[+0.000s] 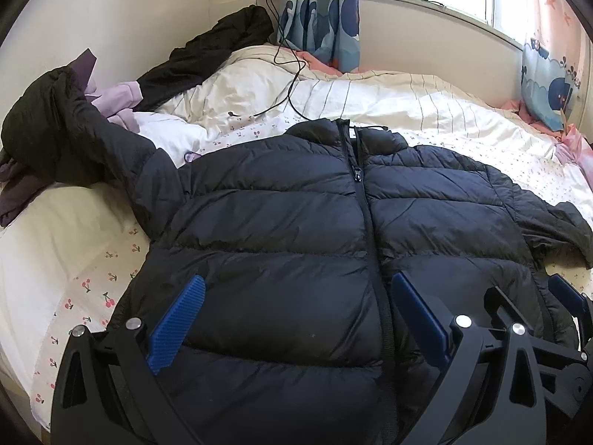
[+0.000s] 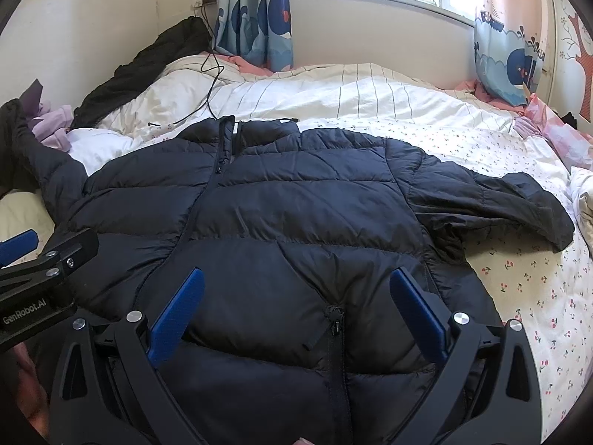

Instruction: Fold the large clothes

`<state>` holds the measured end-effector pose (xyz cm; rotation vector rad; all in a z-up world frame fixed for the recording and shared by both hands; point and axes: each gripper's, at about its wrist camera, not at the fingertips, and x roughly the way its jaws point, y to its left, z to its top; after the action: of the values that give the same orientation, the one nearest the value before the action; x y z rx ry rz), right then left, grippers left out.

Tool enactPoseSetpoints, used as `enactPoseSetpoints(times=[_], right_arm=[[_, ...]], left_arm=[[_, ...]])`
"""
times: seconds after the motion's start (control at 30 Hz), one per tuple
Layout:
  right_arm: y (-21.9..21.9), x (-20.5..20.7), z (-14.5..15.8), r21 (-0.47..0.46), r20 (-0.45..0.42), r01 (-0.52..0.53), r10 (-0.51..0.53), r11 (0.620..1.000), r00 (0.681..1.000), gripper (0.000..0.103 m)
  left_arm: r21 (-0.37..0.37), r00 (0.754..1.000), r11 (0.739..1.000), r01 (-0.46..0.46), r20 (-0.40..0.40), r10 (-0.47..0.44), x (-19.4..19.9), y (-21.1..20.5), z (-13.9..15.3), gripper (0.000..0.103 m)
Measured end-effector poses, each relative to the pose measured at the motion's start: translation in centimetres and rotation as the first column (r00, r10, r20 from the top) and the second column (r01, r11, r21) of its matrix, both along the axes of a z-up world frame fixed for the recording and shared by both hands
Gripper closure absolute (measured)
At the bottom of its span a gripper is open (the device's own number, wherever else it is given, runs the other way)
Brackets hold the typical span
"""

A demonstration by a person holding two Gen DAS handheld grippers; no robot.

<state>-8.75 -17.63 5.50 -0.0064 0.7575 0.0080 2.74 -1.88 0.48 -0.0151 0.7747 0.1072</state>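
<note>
A black quilted puffer jacket (image 1: 289, 230) lies front up and zipped on the bed, collar toward the window. It also shows in the right wrist view (image 2: 296, 222). Its left sleeve (image 1: 74, 141) runs up over a clothes pile; its right sleeve (image 2: 519, 207) is bent across the sheet. My left gripper (image 1: 296, 315) is open and empty above the jacket's lower left front. My right gripper (image 2: 296, 311) is open and empty above the lower right front, near a pocket zip (image 2: 335, 319). The right gripper's body shows at the edge of the left wrist view (image 1: 570, 296).
The bed has a cherry-print sheet (image 2: 526, 296) and a striped duvet (image 1: 389, 100) bunched behind the jacket. A black cable (image 1: 289, 85) runs from a wall socket over the duvet. Dark and lilac clothes (image 1: 118, 100) are piled at the left. Whale-print curtains (image 2: 255, 15) hang by the window.
</note>
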Motion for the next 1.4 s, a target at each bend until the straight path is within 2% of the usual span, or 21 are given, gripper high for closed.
enactPoseSetpoints(times=[0.77, 0.97, 1.07, 1.17, 1.23, 1.3, 1.37, 1.4], right_arm=[[0.4, 0.1, -0.8, 0.028, -0.013, -0.046, 0.047, 0.999, 0.999, 0.006], [-1.3, 0.4, -0.2, 0.126, -0.001, -0.034, 0.035, 0.991, 0.999, 0.006], [-4.5, -0.2, 2.2, 0.195, 0.065, 0.000, -0.013, 0.981, 0.998, 0.006], [-10.5, -1.0, 4.0, 0.294, 0.109, 0.067, -0.103, 0.953, 0.989, 0.006], [-16.1, -1.3, 3.8, 0.372, 0.081, 0.142, -0.185, 0.917, 0.979, 0.006], [-22.7, -1.3, 2.6, 0.454, 0.007, 0.242, -0.275, 0.858, 0.962, 0.006], [-30.2, -1.0, 0.5, 0.571, -0.070, 0.332, -0.358, 0.751, 0.931, 0.006], [-34.1, -0.8, -0.9, 0.635, -0.128, 0.385, -0.399, 0.670, 0.908, 0.006]], left_arm=[[-0.017, 1.000, 1.000, 0.009, -0.011, -0.009, 0.1, 0.0, -0.1, 0.006], [-0.045, 1.000, 0.999, 0.006, -0.019, -0.007, 0.3, 0.4, -0.3, 0.006], [-0.066, 0.999, 0.998, 0.008, -0.033, -0.010, 0.5, 0.6, -0.5, 0.006], [-0.081, 0.999, 0.997, 0.007, -0.036, -0.010, 0.6, 0.8, -0.6, 0.006], [-0.085, 0.999, 0.996, 0.010, -0.034, -0.013, 0.5, 0.7, -0.6, 0.006], [-0.081, 0.999, 0.997, 0.014, -0.037, -0.017, 0.5, 0.6, -0.6, 0.006], [-0.080, 0.999, 0.997, 0.021, -0.042, -0.025, 0.6, 0.3, -0.7, 0.006], [-0.079, 0.999, 0.997, 0.025, -0.044, -0.028, 0.7, 0.2, -0.8, 0.006]])
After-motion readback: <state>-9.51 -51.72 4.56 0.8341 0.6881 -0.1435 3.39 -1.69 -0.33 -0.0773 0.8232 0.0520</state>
